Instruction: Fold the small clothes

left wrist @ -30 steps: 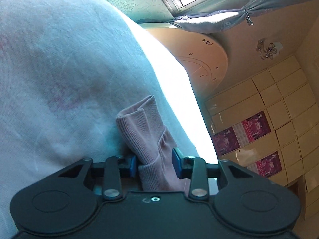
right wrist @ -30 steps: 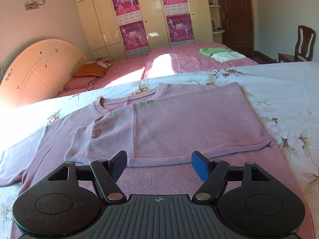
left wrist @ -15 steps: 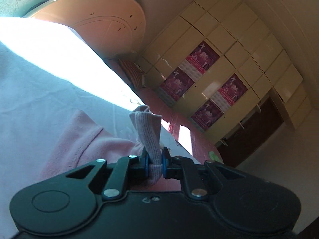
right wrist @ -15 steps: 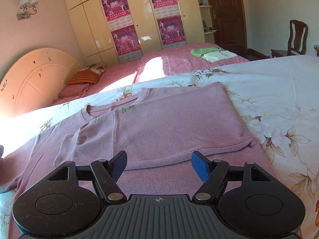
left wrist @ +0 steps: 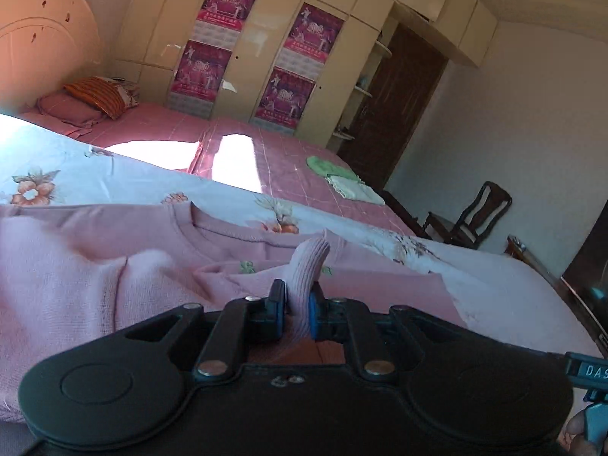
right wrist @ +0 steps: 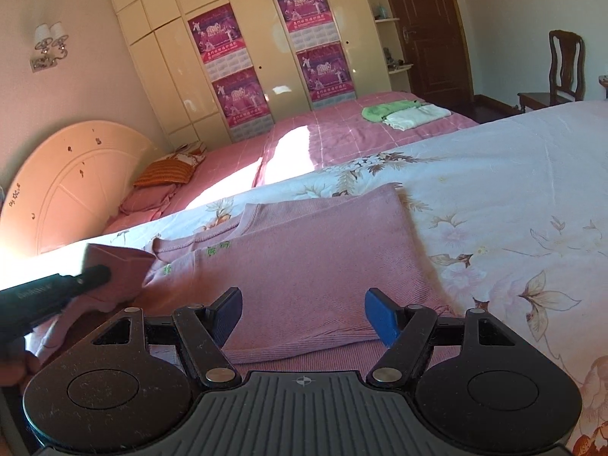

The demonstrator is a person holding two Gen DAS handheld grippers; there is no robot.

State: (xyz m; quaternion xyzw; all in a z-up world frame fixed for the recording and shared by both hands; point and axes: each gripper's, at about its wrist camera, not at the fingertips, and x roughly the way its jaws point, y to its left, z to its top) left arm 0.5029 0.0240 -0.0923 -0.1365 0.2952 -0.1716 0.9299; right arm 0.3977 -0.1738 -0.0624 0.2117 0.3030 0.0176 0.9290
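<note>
A pink knit sweater [right wrist: 304,258] lies on the floral bedsheet [right wrist: 513,190], its right side folded over the middle. My left gripper [left wrist: 296,311] is shut on the ribbed cuff of the left sleeve [left wrist: 307,266] and holds it lifted above the sweater's body [left wrist: 76,266]. In the right wrist view the left gripper [right wrist: 91,275] shows at the left with the pink sleeve [right wrist: 114,262] bunched at its tip. My right gripper [right wrist: 304,311] is open and empty, low over the sweater's bottom hem.
A second bed with a pink cover [right wrist: 342,133] stands behind, with folded green and white clothes [right wrist: 402,112] and an orange pillow [right wrist: 167,173]. A wardrobe [right wrist: 247,57], a dark door [right wrist: 429,26] and a wooden chair [right wrist: 562,68] lie beyond.
My left gripper closed on the sleeve cuff, lifted it and swung it from the bed's left side over the sweater's body. My right gripper stayed open and drifted slightly.
</note>
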